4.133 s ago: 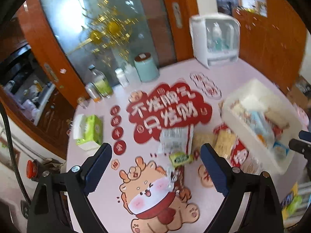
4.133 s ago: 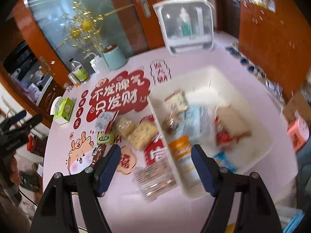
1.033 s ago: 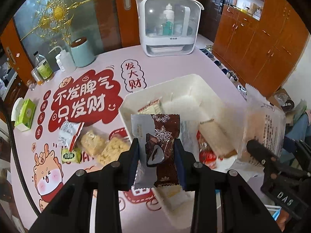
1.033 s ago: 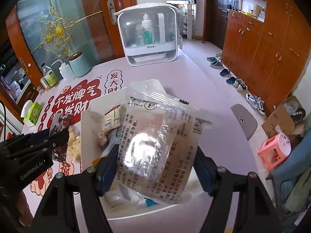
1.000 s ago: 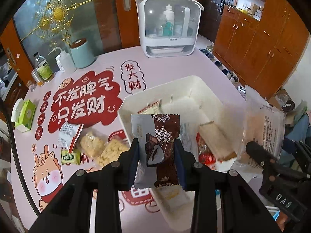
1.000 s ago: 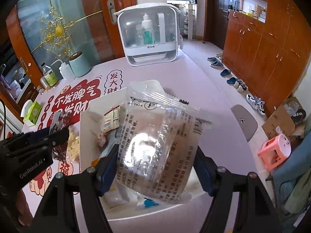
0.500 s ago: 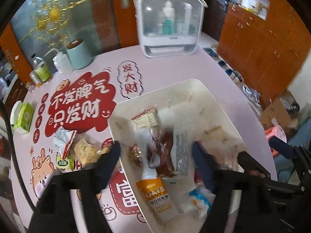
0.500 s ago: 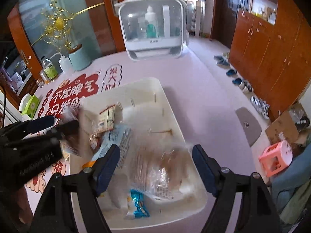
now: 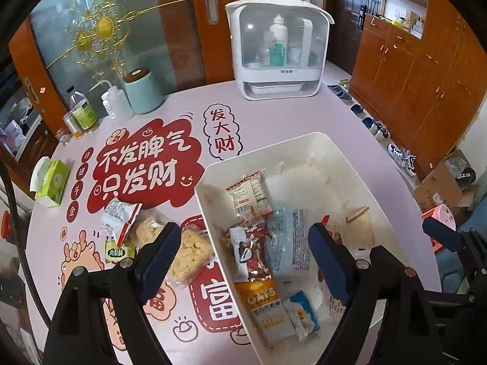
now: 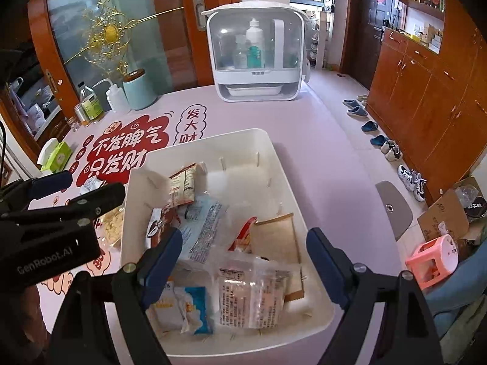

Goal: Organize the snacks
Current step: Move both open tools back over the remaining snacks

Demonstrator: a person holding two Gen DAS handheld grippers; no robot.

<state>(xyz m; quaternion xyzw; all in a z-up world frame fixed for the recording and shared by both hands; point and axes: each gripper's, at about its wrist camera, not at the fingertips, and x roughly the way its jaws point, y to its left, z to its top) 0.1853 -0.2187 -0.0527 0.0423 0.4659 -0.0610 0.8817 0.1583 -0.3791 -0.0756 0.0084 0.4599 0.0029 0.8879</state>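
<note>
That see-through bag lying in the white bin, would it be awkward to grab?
Probably floppy: the clear bag looks crumpled and sagging. Its glossy film may be slippery. It seems light, resting on other packets in the bin.

Far ahead of the fingers, a white cabinet (image 9: 278,48) with bottles inside stands on the pink bench (image 9: 304,115). To its left stand a mint canister (image 9: 143,91) and a green tissue box (image 9: 51,182). Shoes (image 10: 380,143) lie on the floor at the right.
</note>
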